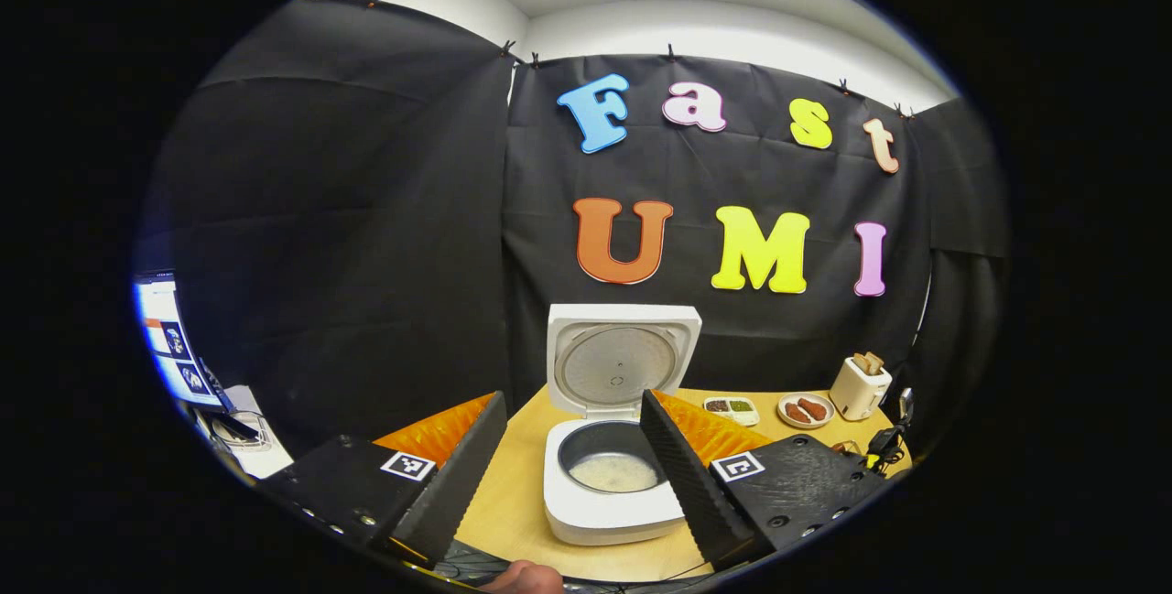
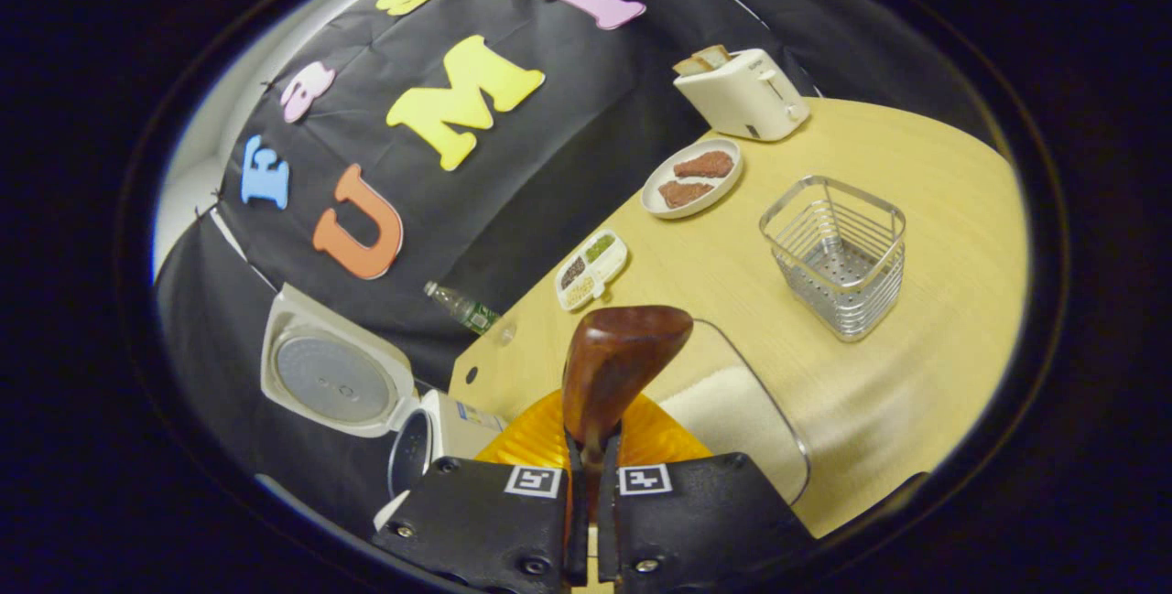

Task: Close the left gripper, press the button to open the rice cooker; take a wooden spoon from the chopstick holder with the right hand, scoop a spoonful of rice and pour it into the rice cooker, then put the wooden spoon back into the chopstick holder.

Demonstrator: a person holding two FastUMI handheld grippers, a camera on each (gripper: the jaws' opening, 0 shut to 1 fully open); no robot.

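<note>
Between right tool (image 2: 591, 484) fingers, wooden spoon (image 2: 615, 365), clamped upright

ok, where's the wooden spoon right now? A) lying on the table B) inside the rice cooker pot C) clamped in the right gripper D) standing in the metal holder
C: in the right gripper view the right gripper has both fingers pressed on the handle of the wooden spoon, bowl pointing forward, while the metal holder stands empty on the table.

The left hand-held gripper (image 1: 569, 448) has its fingers spread wide, while the right hand-held gripper (image 2: 591, 475) is clamped tight.
</note>
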